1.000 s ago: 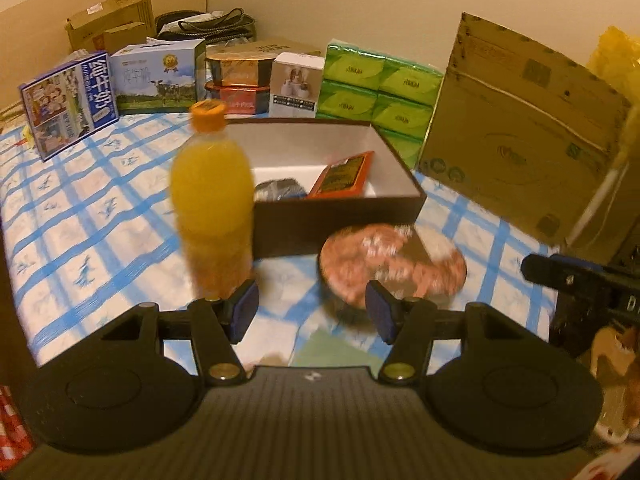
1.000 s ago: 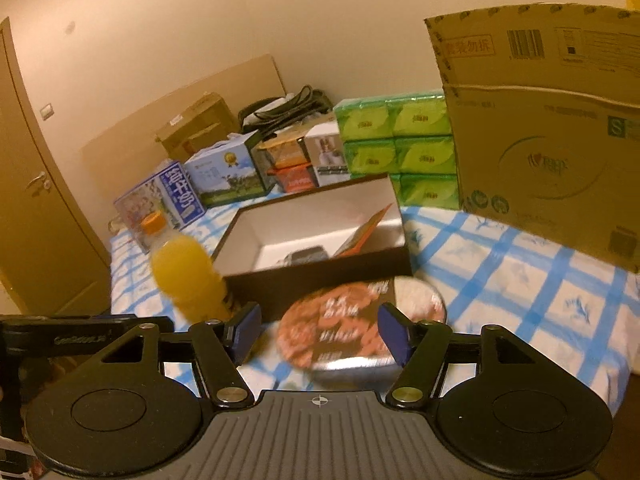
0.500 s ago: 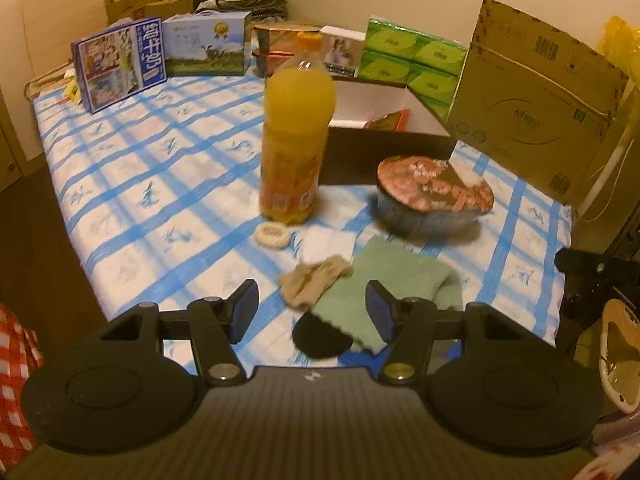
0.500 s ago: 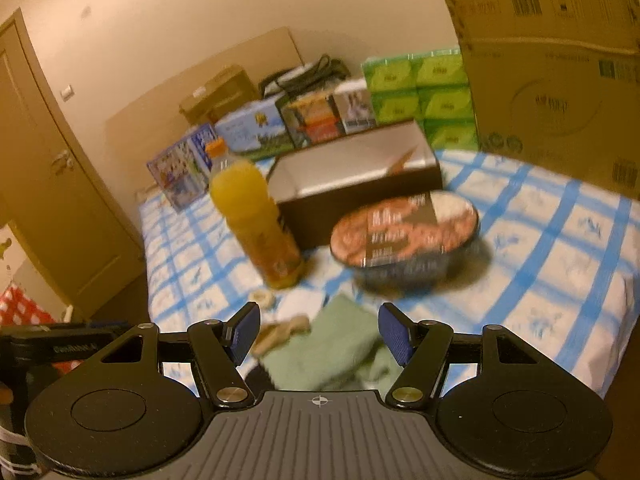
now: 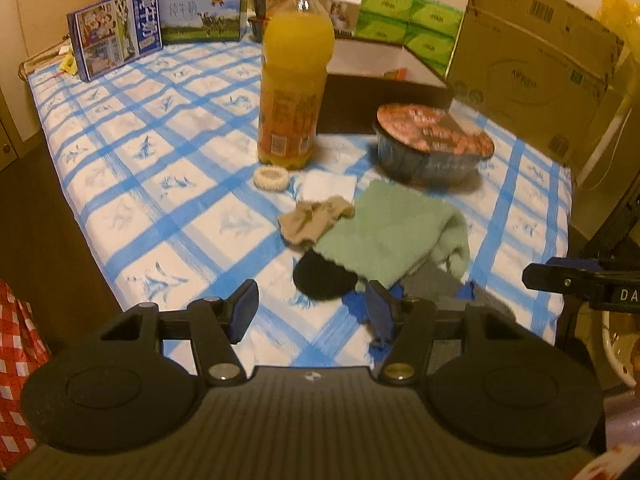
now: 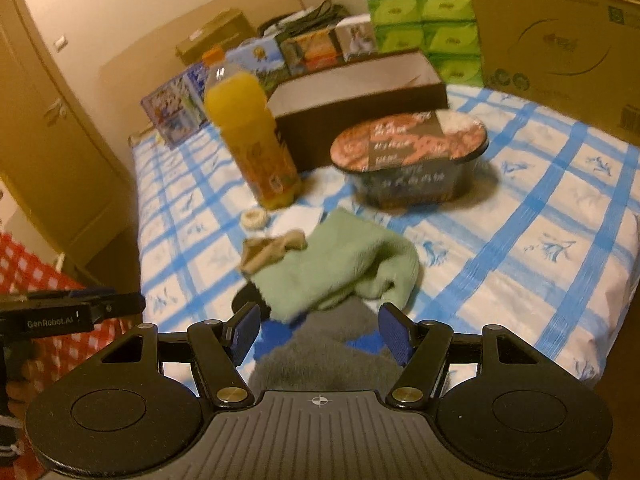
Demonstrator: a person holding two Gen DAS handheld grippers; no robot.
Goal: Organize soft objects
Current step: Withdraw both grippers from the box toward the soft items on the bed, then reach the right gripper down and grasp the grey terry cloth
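**Operator:** Green terry cloth is my landmark: the green towel [image 5: 394, 236] lies crumpled on the blue-checked cloth [image 5: 168, 184] of the desk. A beige sock [image 5: 314, 220] touches its far-left edge, a black sock [image 5: 324, 278] pokes out from under its near-left corner, and a grey sock [image 6: 320, 356] with blue patches lies against its near edge.

**Observer:** And the grippers?

**Operator:** Both stand fairly wide with nothing between the pads. My left gripper [image 5: 311, 312] hangs just nearer than the black sock. My right gripper [image 6: 319, 334] hovers over the grey sock; I can't tell whether it touches.

**Observer:** Which step is this?

**Operator:** The approach, I'd judge. Nothing soft is picked up yet, so the sorting is barely begun. Next I'd need to lower one gripper onto a single piece, probably the grey sock, and close on a fold without dragging the towel along. The pile overlaps, so that's the risk.

**Observer:** What else is around?

**Operator:** Beyond the towel stand an orange juice bottle [image 5: 294, 80], a sealed noodle bowl [image 5: 434, 146] and an open dark box [image 6: 360, 92], likely where things go. A small white ring [image 5: 272, 178] sits by the bottle. Further back, cartons and green tissue packs [image 5: 408, 24] line a cream wall; a wooden cabinet [image 6: 52, 128] stands far left.
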